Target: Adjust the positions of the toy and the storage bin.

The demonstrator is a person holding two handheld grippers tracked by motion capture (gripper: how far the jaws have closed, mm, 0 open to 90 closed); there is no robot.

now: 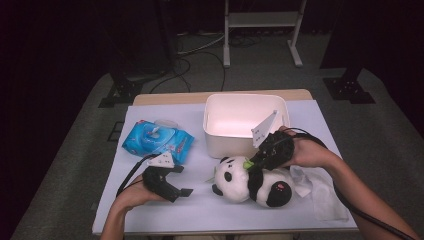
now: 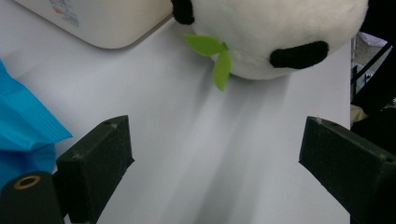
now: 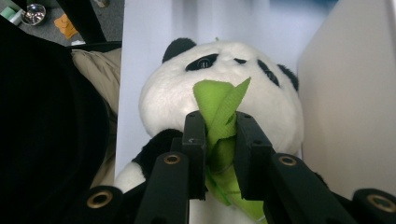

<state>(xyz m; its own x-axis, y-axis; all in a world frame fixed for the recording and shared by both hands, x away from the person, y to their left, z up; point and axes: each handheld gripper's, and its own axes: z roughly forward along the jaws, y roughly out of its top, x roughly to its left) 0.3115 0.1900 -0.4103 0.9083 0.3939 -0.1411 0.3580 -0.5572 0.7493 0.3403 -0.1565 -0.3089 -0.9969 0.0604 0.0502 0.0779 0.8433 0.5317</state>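
My table (image 1: pixel 165 210), white sheet on top: blue wipes pack (image 1: pixel 157 141) left, white bin (image 1: pixel 245 125) centre, panda (image 1: pixel 252 184) in front, white cloth (image 1: pixel 320 192) right

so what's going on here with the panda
A person holds a gripper in each hand over a table. The right gripper is pinched on the green leaf at the front of a toy panda, which lies on its back just in front of a white tub. The left gripper is open with nothing between its jaws, pointing toward the panda's head. A blue pack of wipes lies to the left and a white cloth to the right.
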